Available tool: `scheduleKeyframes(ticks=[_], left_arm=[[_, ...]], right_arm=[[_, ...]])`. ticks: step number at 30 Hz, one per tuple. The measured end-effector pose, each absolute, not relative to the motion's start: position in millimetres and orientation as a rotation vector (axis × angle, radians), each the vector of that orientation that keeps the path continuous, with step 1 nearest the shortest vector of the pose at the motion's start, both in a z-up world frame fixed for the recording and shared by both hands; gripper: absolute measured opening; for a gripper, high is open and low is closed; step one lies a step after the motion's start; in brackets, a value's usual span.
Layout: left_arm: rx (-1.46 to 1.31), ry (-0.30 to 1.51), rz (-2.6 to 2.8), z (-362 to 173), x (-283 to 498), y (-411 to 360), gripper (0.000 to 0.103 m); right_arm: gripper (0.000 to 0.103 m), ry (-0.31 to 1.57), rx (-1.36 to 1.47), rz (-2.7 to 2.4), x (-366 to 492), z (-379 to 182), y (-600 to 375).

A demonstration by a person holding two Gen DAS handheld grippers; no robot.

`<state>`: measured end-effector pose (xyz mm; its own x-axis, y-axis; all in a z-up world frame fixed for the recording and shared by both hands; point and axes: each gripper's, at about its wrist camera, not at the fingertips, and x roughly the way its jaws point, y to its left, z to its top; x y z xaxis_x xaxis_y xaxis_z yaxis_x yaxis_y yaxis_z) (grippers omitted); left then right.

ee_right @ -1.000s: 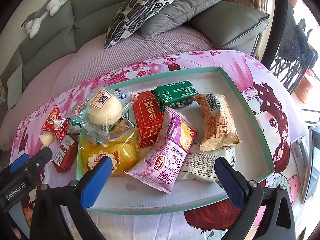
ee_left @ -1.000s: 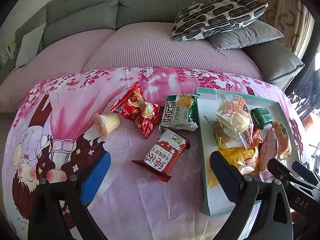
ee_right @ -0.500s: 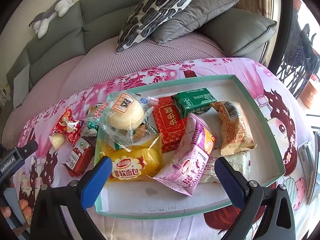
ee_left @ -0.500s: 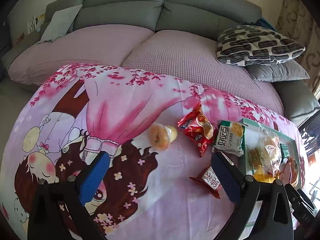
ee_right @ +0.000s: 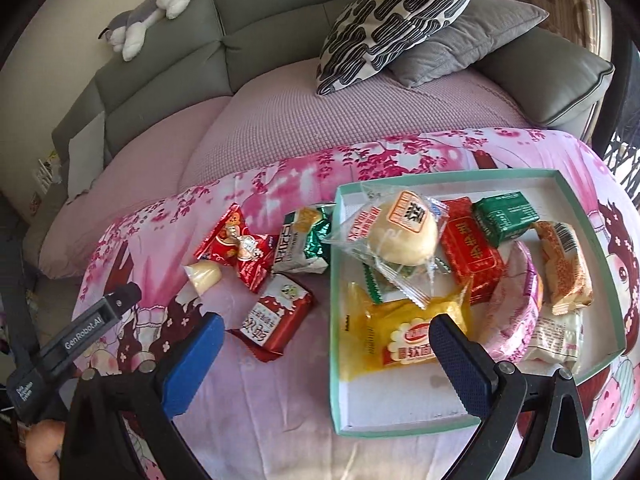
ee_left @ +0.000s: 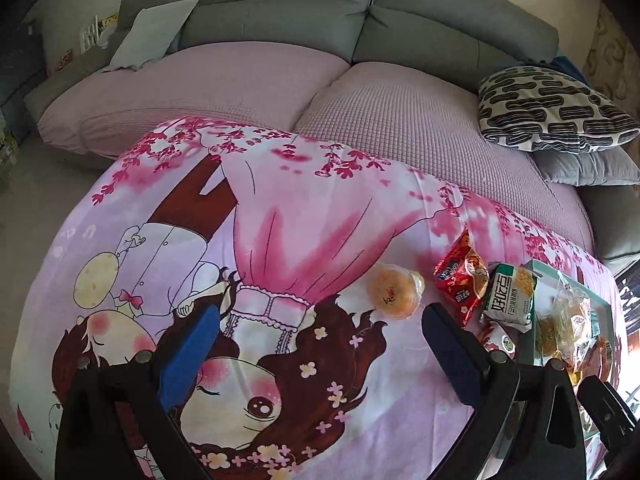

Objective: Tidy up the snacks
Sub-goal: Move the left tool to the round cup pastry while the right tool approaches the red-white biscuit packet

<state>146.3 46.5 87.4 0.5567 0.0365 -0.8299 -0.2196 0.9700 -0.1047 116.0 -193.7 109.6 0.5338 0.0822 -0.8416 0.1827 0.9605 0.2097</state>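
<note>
A green-rimmed tray (ee_right: 335, 280) on the pink cartoon cloth holds several snack packs, among them a round bun (ee_right: 402, 232) and a yellow cake pack (ee_right: 404, 344). Left of the tray lie a jelly cup (ee_right: 204, 274), a red candy bag (ee_right: 236, 246), a green-white pack (ee_right: 300, 246) and a red-white pack (ee_right: 276, 318). My right gripper (ee_right: 320, 354) is open and empty, above the tray's left rim. My left gripper (ee_left: 316, 346) is open and empty, over the cloth left of the jelly cup (ee_left: 396, 290), the red candy bag (ee_left: 460, 276) and the green-white pack (ee_left: 508, 298).
A grey sofa with a pink cover (ee_left: 260, 80) lies behind the cloth. A patterned cushion (ee_right: 396, 16) and a grey cushion (ee_right: 464, 40) rest at the back right. A plush toy (ee_right: 148, 12) lies on the sofa back. The left gripper's body (ee_right: 76, 340) shows low left.
My left gripper has swung left, so the snacks and tray slid to the right edge of its view. My right gripper has drifted left toward the tray's left rim.
</note>
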Motion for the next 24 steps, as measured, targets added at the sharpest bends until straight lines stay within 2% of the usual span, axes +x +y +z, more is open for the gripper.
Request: scheduleKeyframes(ticks=[4,6,8,13,18,20,24], left_arm=[[-0.22,0.976,0.148,82,150,55,0.101],[-0.221,0.986,0.134,78,153,56,0.101],[-0.231,1.004,0.123,74,156,57,0.101],[-0.275,1.009,0.078,67,162,56,0.101],[-0.275,1.029,0.03,60,169,50,0.101],[-0.267,1.034,0.006,56,172,46,0.101],[-0.248,1.038,-0.038,51,180,36,0.101]], right_arm=[[0.102,1.023,0.296,-0.031,130,113,-180],[0.099,1.026,0.302,-0.022,137,114,-174],[0.088,1.043,0.308,-0.015,145,113,-170],[0.077,1.099,0.32,-0.013,158,102,-162],[0.069,1.148,0.352,-0.008,165,87,-160],[0.063,1.165,0.356,-0.008,168,82,-159],[0.059,1.204,0.363,-0.011,173,72,-158]])
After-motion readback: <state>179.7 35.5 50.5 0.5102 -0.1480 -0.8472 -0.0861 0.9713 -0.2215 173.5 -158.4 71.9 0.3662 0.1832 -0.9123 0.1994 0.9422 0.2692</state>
